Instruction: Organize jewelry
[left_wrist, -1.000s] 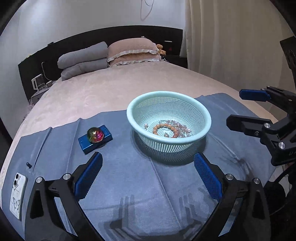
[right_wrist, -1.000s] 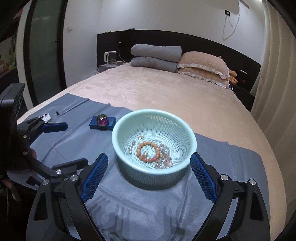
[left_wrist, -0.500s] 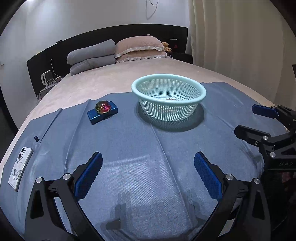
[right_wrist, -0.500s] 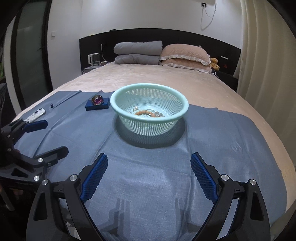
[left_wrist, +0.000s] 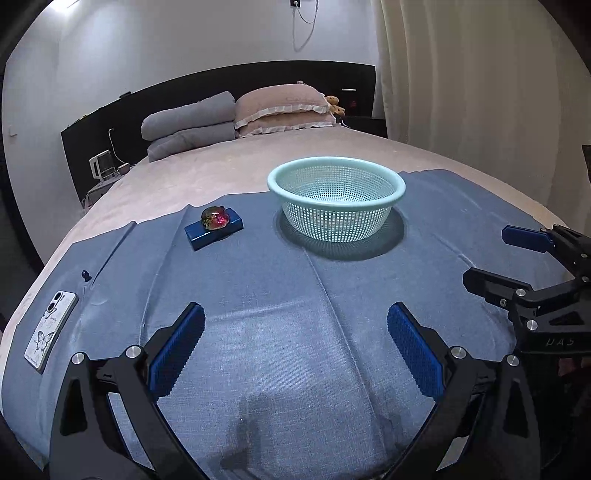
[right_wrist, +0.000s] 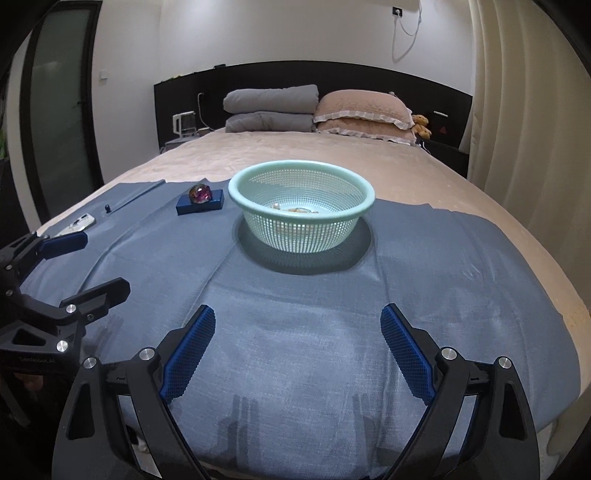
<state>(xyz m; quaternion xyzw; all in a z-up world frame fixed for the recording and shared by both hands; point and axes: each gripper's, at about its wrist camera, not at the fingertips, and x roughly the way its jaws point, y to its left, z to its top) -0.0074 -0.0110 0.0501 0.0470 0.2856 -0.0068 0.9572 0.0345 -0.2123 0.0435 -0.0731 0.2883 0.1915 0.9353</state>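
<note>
The right gripper (left_wrist: 517, 254) carries pale lettering that looks like "UAS"; the print on the left gripper (right_wrist: 85, 264) is too blurred to read. A mint mesh basket (right_wrist: 301, 218) stands on the blue cloth (right_wrist: 295, 332) on the bed (right_wrist: 295, 155), with jewelry (right_wrist: 293, 210) lying on its bottom. Left of it, a blue box (right_wrist: 200, 202) bears an iridescent stone (right_wrist: 200, 193). A phone (left_wrist: 50, 328) lies far left. Both grippers hover near, fingers spread wide and holding nothing.
</note>
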